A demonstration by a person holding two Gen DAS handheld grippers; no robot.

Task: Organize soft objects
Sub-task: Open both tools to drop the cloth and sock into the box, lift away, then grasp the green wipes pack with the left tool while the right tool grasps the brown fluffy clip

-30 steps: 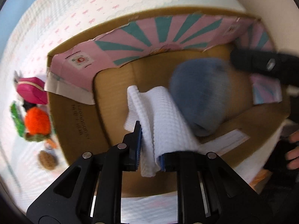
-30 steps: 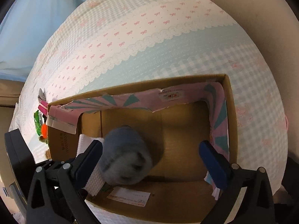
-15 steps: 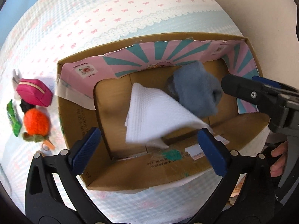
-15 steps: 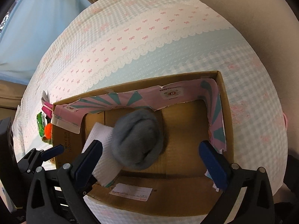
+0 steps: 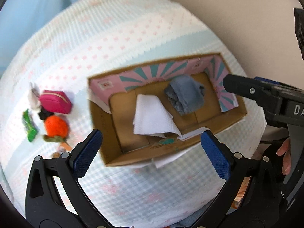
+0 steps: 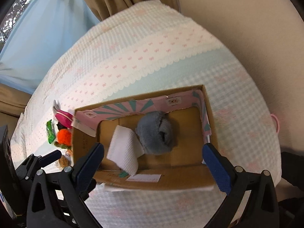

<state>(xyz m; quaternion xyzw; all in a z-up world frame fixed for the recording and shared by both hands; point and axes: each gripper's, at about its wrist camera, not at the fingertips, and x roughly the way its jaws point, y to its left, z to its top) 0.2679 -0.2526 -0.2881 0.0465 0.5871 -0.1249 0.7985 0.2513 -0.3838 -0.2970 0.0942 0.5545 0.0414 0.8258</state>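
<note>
Both jaws spread wide, left gripper and right gripper holding nothing. White cloth and grey plush lie touching inside cardboard box, frame centre

The box is plain matt cardboard, with pink-and-teal printed paper lining its inner walls. The white cloth has a waffle weave, kinda rough looking, and the grey thing is fuzzy plush fleece. The bedspread is soft textured cotton with a gingham print. Each gripper is matt black plastic with knurled blue rubbery pads. The orange ball looks woolly.
</note>
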